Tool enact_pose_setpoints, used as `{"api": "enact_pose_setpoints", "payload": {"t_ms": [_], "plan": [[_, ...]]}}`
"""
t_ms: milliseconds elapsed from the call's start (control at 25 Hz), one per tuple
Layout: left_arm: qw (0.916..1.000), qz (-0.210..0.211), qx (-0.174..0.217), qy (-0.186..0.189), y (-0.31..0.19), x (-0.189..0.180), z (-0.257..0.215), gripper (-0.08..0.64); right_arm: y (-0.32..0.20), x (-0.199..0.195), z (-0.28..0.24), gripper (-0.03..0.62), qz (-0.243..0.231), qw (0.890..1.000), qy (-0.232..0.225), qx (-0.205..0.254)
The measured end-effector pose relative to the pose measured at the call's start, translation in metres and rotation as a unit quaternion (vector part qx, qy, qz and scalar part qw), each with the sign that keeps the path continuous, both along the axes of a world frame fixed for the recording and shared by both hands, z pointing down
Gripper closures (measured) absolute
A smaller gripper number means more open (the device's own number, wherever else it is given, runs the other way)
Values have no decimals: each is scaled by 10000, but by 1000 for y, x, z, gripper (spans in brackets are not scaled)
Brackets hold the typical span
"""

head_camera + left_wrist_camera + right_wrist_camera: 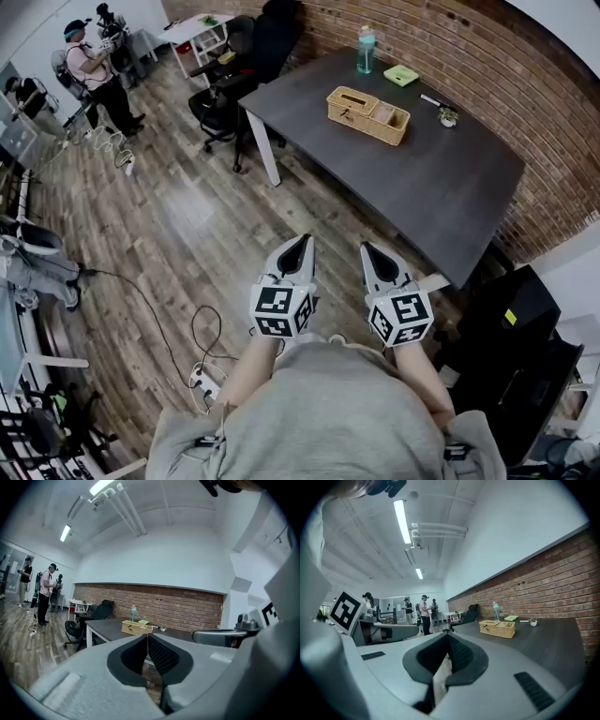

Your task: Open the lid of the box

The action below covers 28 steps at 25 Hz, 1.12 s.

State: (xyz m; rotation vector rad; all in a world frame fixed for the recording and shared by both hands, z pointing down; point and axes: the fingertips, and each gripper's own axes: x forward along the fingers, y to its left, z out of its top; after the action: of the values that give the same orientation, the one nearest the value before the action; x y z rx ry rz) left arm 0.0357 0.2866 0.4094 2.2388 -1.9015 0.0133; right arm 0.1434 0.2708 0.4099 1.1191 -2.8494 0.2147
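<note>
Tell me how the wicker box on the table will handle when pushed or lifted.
The wicker box looks woven and hollow, so it is probably light; it may slide on the smooth table when pushed. Low and wide, it seems unlikely to tip. The rough weave should grip well, not slip.

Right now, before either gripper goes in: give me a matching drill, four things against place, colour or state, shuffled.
Things:
1. woven box
2. bottle
3. flat tray
4. right gripper

Descriptions:
a. teal, upright, at the table edge by the brick wall
b. shut, empty, held short of the table
c. tan, mid-table
d. light green, beyond the box

Pairs: 1-c; 2-a; 3-d; 4-b
</note>
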Motion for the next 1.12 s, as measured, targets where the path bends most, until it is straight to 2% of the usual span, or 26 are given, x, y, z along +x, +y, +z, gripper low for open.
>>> {"api": "enact_pose_setpoints", "payload": {"t_ms": [200,760,1120], "plan": [[10000,23,22,59,1,2,-1,540,2,-3,2,591,-145,9999,-10,-90],[10000,70,1,65,4,17,3,529,0,12,12,585,-168,9997,166,-108],[9999,99,-42,10,-9,19,4,474,-13,13,17,523,-188,9994,209,-205]]}}
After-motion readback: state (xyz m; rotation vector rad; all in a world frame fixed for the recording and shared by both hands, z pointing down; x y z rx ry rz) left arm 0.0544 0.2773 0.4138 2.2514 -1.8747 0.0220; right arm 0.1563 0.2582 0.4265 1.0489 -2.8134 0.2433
